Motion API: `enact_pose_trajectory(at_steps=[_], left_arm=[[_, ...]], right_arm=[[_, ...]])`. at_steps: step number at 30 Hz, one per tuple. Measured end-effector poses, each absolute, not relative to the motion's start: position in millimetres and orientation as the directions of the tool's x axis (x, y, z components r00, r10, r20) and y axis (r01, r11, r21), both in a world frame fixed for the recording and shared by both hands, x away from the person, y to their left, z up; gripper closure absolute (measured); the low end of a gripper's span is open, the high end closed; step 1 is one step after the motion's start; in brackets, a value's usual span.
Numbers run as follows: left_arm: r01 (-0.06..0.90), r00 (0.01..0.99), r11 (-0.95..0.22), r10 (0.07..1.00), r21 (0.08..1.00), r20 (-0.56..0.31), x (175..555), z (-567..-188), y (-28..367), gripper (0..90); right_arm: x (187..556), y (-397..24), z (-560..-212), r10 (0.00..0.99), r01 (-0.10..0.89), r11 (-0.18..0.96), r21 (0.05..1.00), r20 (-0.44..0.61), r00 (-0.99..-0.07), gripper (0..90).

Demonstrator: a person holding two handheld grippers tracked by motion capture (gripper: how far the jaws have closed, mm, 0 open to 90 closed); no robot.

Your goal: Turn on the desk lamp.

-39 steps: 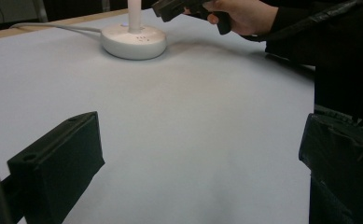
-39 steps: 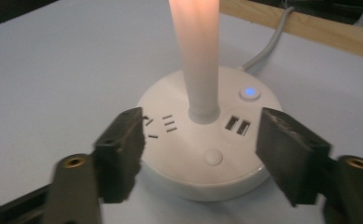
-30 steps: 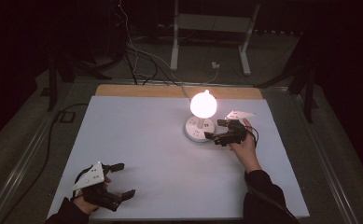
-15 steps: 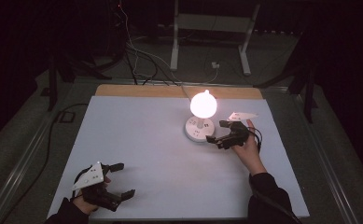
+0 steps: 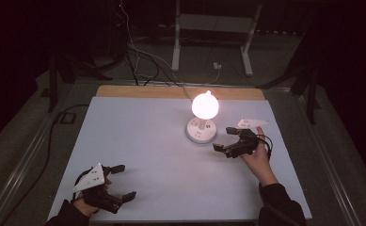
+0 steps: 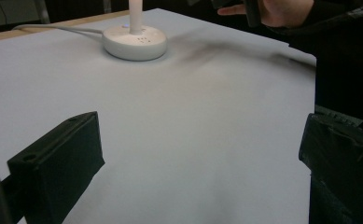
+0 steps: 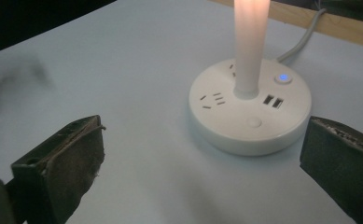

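Note:
A lit bulb [image 5: 205, 105] glows on a white stem above a round white socket base [image 5: 201, 130] at the table's centre right. In the right gripper view the base [image 7: 250, 112] shows a blue light, USB ports and a round button. My right gripper [image 5: 224, 139] is open just right of the base, jaws pointing at it, not touching. My left gripper [image 5: 123, 181] is open near the front left edge, holding nothing. The base [image 6: 134, 40] lies far ahead in the left gripper view.
A white sheet [image 5: 143, 141] covers the table, with a wooden strip [image 5: 138, 92] along its far edge. The base's grey cord [image 7: 305, 35] runs off over that edge. Cables and a metal stand [image 5: 213, 28] sit on the dark floor beyond.
My right gripper has drawn back slightly from the base, toward the right and nearer the front. The left gripper has stayed put.

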State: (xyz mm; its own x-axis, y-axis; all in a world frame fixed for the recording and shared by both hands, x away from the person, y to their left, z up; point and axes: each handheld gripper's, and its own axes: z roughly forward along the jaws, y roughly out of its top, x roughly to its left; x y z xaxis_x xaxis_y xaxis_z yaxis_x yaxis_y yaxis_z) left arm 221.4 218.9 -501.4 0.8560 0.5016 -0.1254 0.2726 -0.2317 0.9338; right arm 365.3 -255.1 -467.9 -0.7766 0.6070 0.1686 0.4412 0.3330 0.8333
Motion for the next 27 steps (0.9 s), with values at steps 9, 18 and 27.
enact_pose_trajectory(at_steps=[9,18,27], left_arm=[[0.273,0.856,-0.228,0.500,0.935,-0.128,223,-502,219,0.2],[0.272,0.858,-0.226,0.498,0.935,-0.129,222,-501,219,0.3],[0.267,0.861,-0.229,0.493,0.936,-0.125,221,-501,219,0.3]], right_arm=[[338,-258,-471,0.583,0.437,0.324,0.839,0.186,-0.791,0.0],[309,-263,-478,0.577,0.422,0.348,0.837,0.164,-0.800,0.0],[284,-277,-488,0.587,0.440,0.367,0.819,0.163,-0.793,0.0]])
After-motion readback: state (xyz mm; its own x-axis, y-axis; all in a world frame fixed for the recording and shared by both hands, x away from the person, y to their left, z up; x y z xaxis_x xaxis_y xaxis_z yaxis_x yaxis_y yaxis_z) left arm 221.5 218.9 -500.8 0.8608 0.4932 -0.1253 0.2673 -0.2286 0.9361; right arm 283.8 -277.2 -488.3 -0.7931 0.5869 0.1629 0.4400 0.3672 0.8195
